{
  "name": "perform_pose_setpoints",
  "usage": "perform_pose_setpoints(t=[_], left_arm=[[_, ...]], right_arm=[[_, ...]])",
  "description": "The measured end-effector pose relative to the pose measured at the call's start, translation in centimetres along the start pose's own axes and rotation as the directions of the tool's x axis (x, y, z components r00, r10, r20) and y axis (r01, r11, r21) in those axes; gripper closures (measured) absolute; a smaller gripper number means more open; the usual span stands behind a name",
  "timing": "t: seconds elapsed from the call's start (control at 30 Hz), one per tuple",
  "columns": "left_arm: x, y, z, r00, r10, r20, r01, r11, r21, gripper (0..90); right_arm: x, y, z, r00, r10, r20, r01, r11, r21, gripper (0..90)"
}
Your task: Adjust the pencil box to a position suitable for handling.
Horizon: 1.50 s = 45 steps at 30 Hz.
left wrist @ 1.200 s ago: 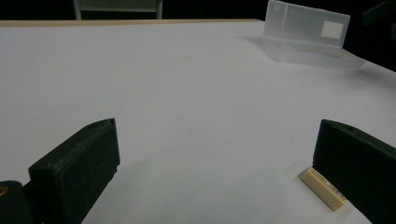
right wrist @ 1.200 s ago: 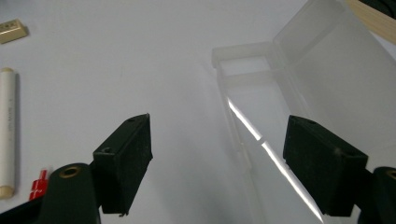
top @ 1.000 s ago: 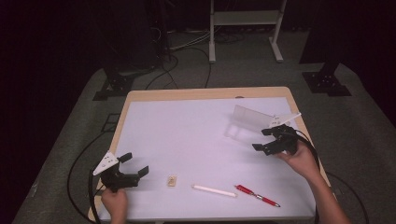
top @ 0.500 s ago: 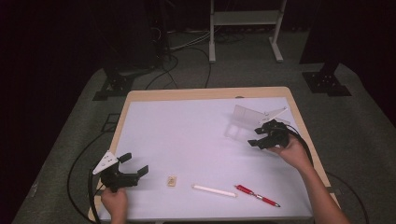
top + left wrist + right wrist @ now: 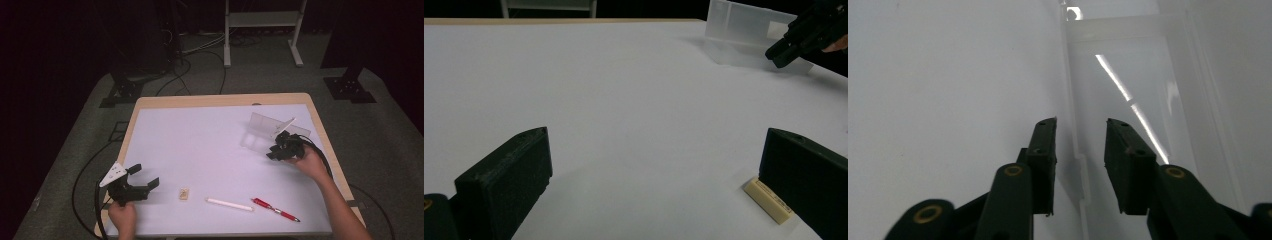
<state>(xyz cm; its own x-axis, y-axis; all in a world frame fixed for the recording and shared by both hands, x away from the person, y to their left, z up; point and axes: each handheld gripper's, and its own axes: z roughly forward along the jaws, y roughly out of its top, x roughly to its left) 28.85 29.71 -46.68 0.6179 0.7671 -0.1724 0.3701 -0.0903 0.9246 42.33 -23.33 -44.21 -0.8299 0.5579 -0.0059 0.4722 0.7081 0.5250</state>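
Note:
A clear plastic box with its lid up lies at the back right of the white table. My right gripper sits low at the box's near end. In the right gripper view its jaws straddle the thin box wall. They have just been closing, and a gap still shows on each side of the wall. My left gripper rests at the front left with its jaws wide and nothing between them. A small cream eraser lies just beside its right jaw.
A white stick and a red pen lie in a row near the front edge, right of the eraser. Cables trail off both sides of the table onto the grey floor. A white stand is beyond the far edge.
The right gripper has moved left and down along the clear box, and its jaws have narrowed around the box wall. The left gripper has stayed put.

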Motion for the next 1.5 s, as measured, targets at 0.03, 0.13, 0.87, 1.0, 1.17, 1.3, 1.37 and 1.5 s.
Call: perform_pose_setpoints(t=[0.03, 0.13, 0.87, 1.0, 1.17, 1.3, 1.37, 1.5], left_arm=[[0.0, 0.0, 0.0, 1.0, 0.0, 0.001, 0.0, 1.0, -0.001, 0.1], [0.1, 0.0, 0.0, 1.0, -0.008, -0.004, 0.008, 1.0, 0.003, 0.1], [0.2, 0.0, 0.0, 0.9998, -0.019, -0.009, 0.019, 0.9998, 0.006, 0.1], [0.2, 0.0, 0.0, 0.9997, -0.023, -0.01, 0.023, 0.9997, 0.007, 0.1], [0.2, 0.0, 0.0, 0.9997, -0.022, -0.011, 0.022, 0.9997, 0.008, 0.1], [0.2, 0.0, 0.0, 0.9996, -0.027, -0.012, 0.027, 0.9996, 0.007, 0.1], [0.3, 0.0, 0.0, 0.9995, -0.029, -0.012, 0.029, 0.9996, 0.006, 0.1], [0.3, 0.0, 0.0, 0.9993, -0.034, -0.013, 0.034, 0.9994, 0.005, 0.1]], right_arm=[[0.0, 0.0, 0.0, 0.9999, -0.009, 0.005, 0.009, 1.0, 0.009, 69.5], [0.0, 0.0, 0.3, 0.9995, -0.028, 0.011, 0.028, 0.999, 0.036, 72.8], [1.6, 0.6, 0.7, 0.9741, -0.218, 0.058, 0.214, 0.974, 0.072, 85.6], [1.9, 0.7, 0.1, 0.9696, -0.237, 0.063, 0.234, 0.971, 0.051, 85.5], [2.5, 0.9, -0.6, 0.9645, -0.259, 0.053, 0.258, 0.966, 0.024, 85.6], [3.6, 1.4, -0.9, 0.9558, -0.29, 0.05, 0.289, 0.957, 0.015, 85.4], [3.9, 1.6, -0.9, 0.9522, -0.303, 0.041, 0.303, 0.953, 0.012, 85.2], [5.2, 2.2, -0.7, 0.9379, -0.347, 0.014, 0.346, 0.938, 0.012, 85.2]])
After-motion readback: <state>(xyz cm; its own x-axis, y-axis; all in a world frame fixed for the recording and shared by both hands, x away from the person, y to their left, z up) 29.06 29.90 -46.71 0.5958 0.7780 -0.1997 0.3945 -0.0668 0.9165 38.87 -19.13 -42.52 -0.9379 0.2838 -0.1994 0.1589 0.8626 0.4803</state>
